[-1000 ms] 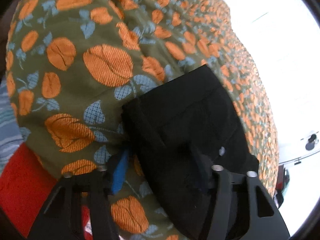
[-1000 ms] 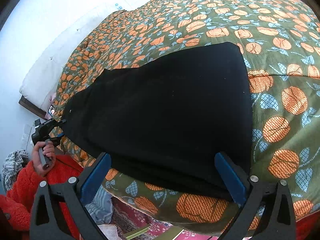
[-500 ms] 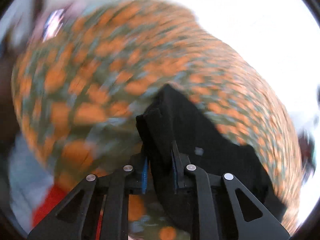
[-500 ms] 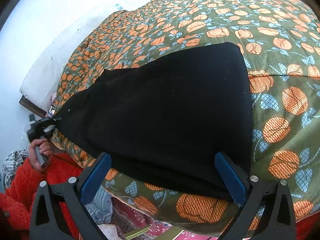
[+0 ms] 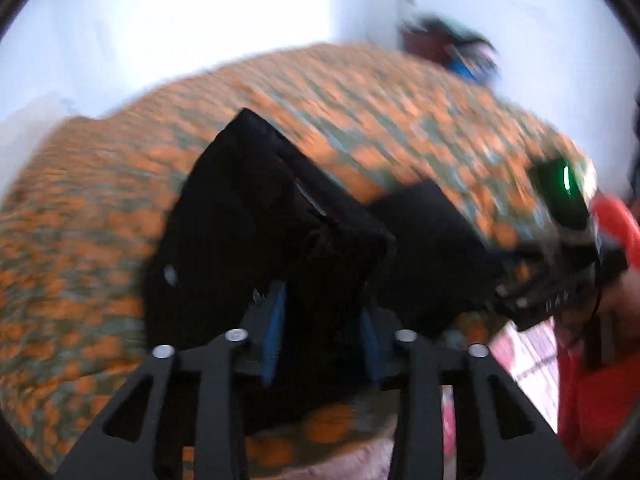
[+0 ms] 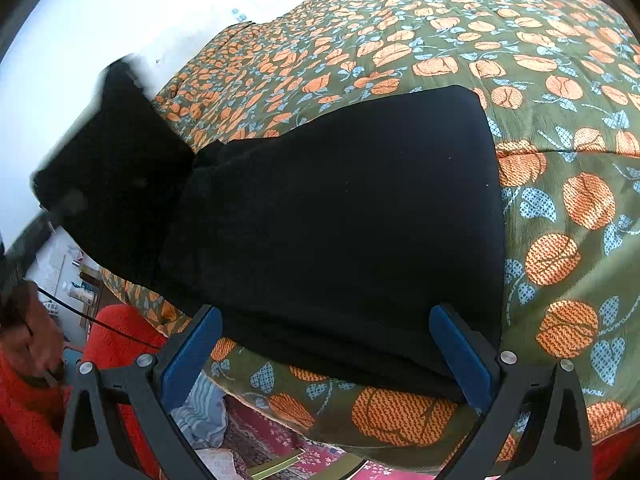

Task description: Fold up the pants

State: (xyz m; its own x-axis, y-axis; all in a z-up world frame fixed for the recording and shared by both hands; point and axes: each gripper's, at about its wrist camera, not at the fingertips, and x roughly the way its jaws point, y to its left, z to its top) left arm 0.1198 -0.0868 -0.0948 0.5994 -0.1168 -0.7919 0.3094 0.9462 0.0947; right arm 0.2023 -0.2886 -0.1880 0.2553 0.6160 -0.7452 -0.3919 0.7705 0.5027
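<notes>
Black pants [image 6: 348, 220] lie on the bed with the orange-and-green bedspread [image 6: 560, 160]. My left gripper [image 5: 324, 320] is shut on one end of the pants [image 5: 260, 208] and holds it lifted above the bed; this raised end shows at the left of the right wrist view [image 6: 120, 160]. My right gripper [image 6: 324, 344] is open, its blue pads either side of the near edge of the pants at the bed's front edge. The left wrist view is blurred by motion.
My right gripper's body [image 5: 560, 240] shows at the right of the left wrist view. A red sleeve [image 6: 32, 400] and a hand are at lower left. A patterned rug [image 6: 260, 432] and a striped cloth [image 6: 204, 408] lie on the floor below the bed edge.
My left gripper closed on the pants end, lifted it off the bed and swung it up and toward the right gripper's side. The right gripper stayed open and still.
</notes>
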